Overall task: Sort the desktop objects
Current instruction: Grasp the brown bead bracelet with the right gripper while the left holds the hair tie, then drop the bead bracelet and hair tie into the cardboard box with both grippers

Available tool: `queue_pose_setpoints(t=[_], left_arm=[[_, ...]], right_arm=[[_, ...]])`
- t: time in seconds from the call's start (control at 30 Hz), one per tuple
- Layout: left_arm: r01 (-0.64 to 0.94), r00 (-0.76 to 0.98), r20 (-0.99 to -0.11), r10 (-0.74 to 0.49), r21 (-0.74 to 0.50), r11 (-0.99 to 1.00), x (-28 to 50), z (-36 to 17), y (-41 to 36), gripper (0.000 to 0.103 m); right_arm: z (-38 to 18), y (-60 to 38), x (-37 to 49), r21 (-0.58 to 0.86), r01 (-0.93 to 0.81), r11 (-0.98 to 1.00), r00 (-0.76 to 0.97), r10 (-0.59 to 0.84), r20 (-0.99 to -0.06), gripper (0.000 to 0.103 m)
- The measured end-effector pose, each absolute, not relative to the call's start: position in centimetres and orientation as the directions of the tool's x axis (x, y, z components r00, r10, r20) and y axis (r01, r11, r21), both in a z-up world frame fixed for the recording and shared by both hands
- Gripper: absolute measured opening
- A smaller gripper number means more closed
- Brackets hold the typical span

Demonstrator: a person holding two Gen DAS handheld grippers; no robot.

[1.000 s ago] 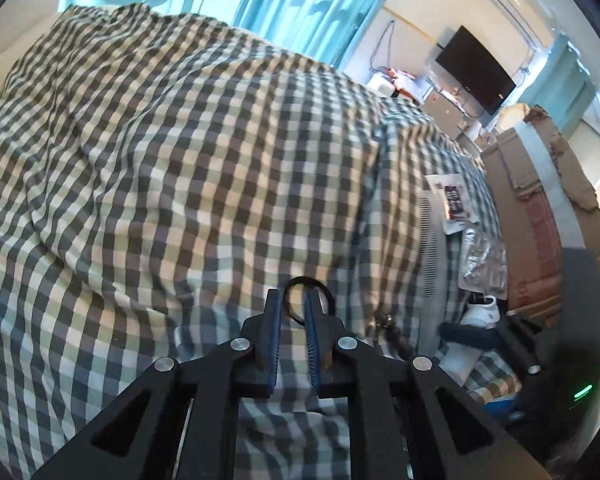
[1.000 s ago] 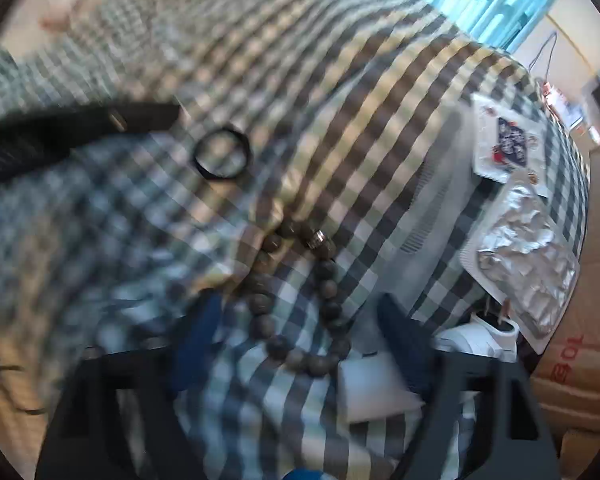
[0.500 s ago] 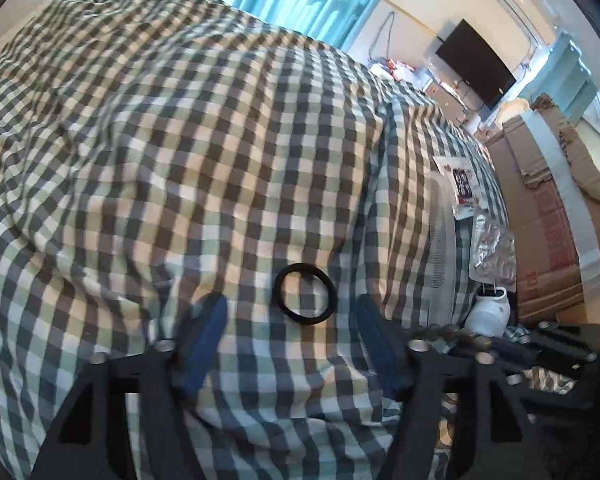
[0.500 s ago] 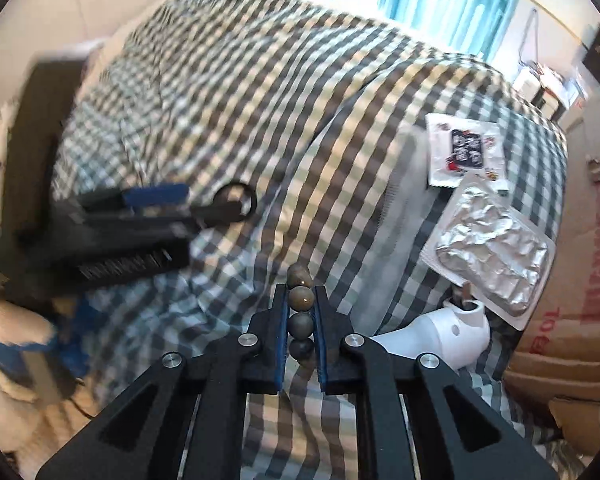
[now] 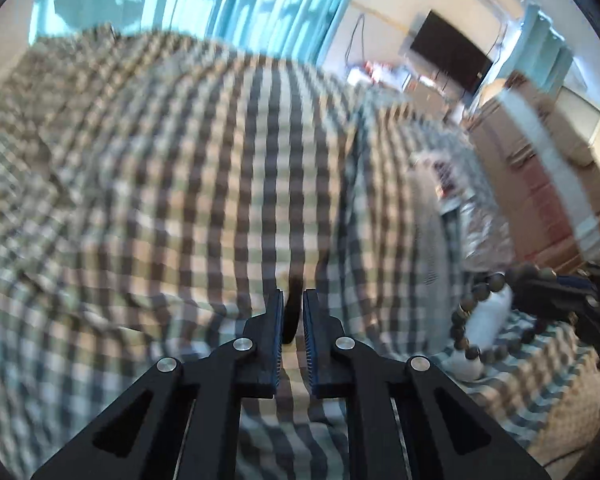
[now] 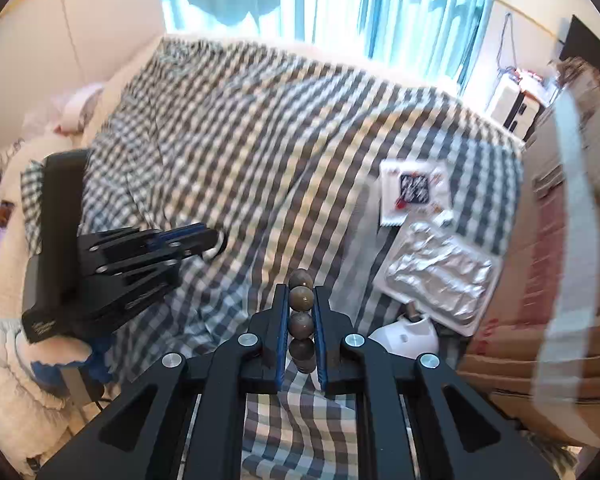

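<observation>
On the checked bedspread (image 6: 260, 128) a foil blister pack (image 6: 440, 276) and sachet (image 6: 414, 190) are left unsorted, while the bead bracelet (image 6: 301, 312) is clamped in the right gripper (image 6: 301, 320) and the black ring (image 5: 292, 308) is being closed on by the left gripper (image 5: 292, 332).

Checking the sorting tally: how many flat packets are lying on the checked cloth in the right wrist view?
2. A white sachet with a dark printed panel lies near the cloth's right edge; a foil blister pack lies just below it. Others may be hidden.
</observation>
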State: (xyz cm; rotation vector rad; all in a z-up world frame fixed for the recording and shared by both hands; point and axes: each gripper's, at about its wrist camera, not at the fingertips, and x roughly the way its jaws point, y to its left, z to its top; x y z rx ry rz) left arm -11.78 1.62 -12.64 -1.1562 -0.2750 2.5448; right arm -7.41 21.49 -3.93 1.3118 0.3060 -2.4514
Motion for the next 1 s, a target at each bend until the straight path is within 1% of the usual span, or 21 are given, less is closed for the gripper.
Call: queue_pose_setpoints(t=[0.07, 0.13, 0.23, 0.33, 0.4, 0.43, 0.47, 0.53, 0.57, 0.6, 0.63, 0.7, 0.8, 0.83, 0.87, 0.9, 0.93, 0.97, 1.0], left_arm=[[-0.244, -0.652, -0.646, 0.397, -0.318, -0.916, -10.5, -10.5, 1.3, 0.011], [-0.294, -0.684, -0.579, 0.444, -0.339, -0.894, -9.1, -7.8, 1.3, 0.010], [-0.325, -0.706, -0.562, 0.431, -0.283, -0.902, -8.0, -5.6, 1.9, 0.010], [-0.358, -0.710, -0.536, 0.457, -0.284, -0.890, -6.8, -3.8, 2.9, 0.010], [-0.381, -0.709, -0.540, 0.454, -0.248, -0.891, -5.6, -3.0, 3.5, 0.011], [-0.377, -0.719, -0.550, 0.426, -0.206, -0.903, -5.2, -2.7, 3.7, 0.011], [-0.365, -0.729, -0.559, 0.396, -0.173, -0.915, -5.4, -2.6, 3.9, 0.015], [-0.324, -0.740, -0.590, 0.322, -0.108, -0.940, -6.0, -3.7, 4.6, 0.040], [-0.315, -0.736, -0.603, 0.310, -0.101, -0.944, -6.4, -4.7, 4.1, 0.067], [-0.293, -0.726, -0.625, 0.287, -0.097, -0.951, -7.0, -6.1, 4.1, 0.074], [-0.279, -0.718, -0.640, 0.274, -0.095, -0.955, -7.6, -7.2, 3.7, 0.074], [-0.238, -0.672, -0.704, 0.231, -0.090, -0.967, -9.7, -10.2, 3.6, 0.074], [-0.192, -0.601, -0.772, 0.206, -0.111, -0.975, -12.2, -13.1, 2.7, 0.073], [-0.170, -0.566, -0.801, 0.194, -0.117, -0.978, -13.4, -14.3, 2.5, 0.073], [-0.158, -0.538, -0.820, 0.197, -0.132, -0.979, -14.3, -15.2, 2.3, 0.061], [-0.150, -0.515, -0.834, 0.201, -0.143, -0.978, -15.2, -16.0, 2.1, 0.039], [-0.156, -0.515, -0.830, 0.213, -0.154, -0.976, -15.4, -16.1, 1.9, 0.029], [-0.175, -0.503, -0.824, 0.263, -0.201, -0.964, -15.5, -15.9, 1.6, 0.006], [-0.184, -0.491, -0.808, 0.325, -0.269, -0.946, -15.3, -15.4, 1.1, 0.005]], right_arm=[[-2.2, 21.7, -7.0, -0.023, 0.390, -0.921, -0.545, -0.210, -0.812, 0.011], [0.0, 22.1, -6.2, -0.014, 0.393, -0.920, -0.573, -0.233, -0.786, 0.011], [2.9, 23.1, -5.0, 0.004, 0.384, -0.923, -0.619, -0.261, -0.741, 0.011], [5.8, 24.1, -3.8, 0.012, 0.385, -0.923, -0.658, -0.284, -0.697, 0.011], [7.2, 25.0, -3.2, 0.024, 0.378, -0.925, -0.681, -0.296, -0.669, 0.011], [7.6, 25.3, -3.0, 0.030, 0.375, -0.926, -0.687, -0.300, -0.662, 0.011], [7.8, 25.6, -2.9, 0.034, 0.373, -0.927, -0.691, -0.302, -0.656, 0.011], [7.8, 25.9, -2.5, 0.035, 0.373, -0.927, -0.693, -0.303, -0.654, 0.011], [7.7, 26.0, -2.5, 0.031, 0.372, -0.928, -0.693, -0.300, -0.656, 0.011], [7.6, 26.0, -2.4, 0.026, 0.373, -0.928, -0.692, -0.297, -0.658, 0.011], [7.6, 26.0, -2.3, 0.018, 0.375, -0.927, -0.691, -0.292, -0.661, 0.011], [7.7, 26.0, -2.3, -0.003, 0.371, -0.929, -0.697, -0.276, -0.662, 0.011], [8.2, 26.9, -2.3, -0.015, 0.363, -0.932, -0.710, -0.265, -0.652, 0.011], [8.4, 27.6, -2.2, -0.017, 0.360, -0.933, -0.713, -0.264, -0.649, 0.011], [8.7, 28.1, -2.3, -0.017, 0.354, -0.935, -0.719, -0.260, -0.645, 0.011], [8.9, 28.5, -2.4, -0.012, 0.346, -0.938, -0.724, -0.259, -0.640, 0.011], [9.2, 29.1, -2.5, -0.003, 0.342, -0.940, -0.725, -0.262, -0.637, 0.011], [9.4, 29.4, -2.5, 0.000, 0.336, -0.942, -0.730, -0.260, -0.632, 0.011], [9.7, 29.8, -2.5, 0.001, 0.330, -0.944, -0.736, -0.258, -0.627, 0.011]])
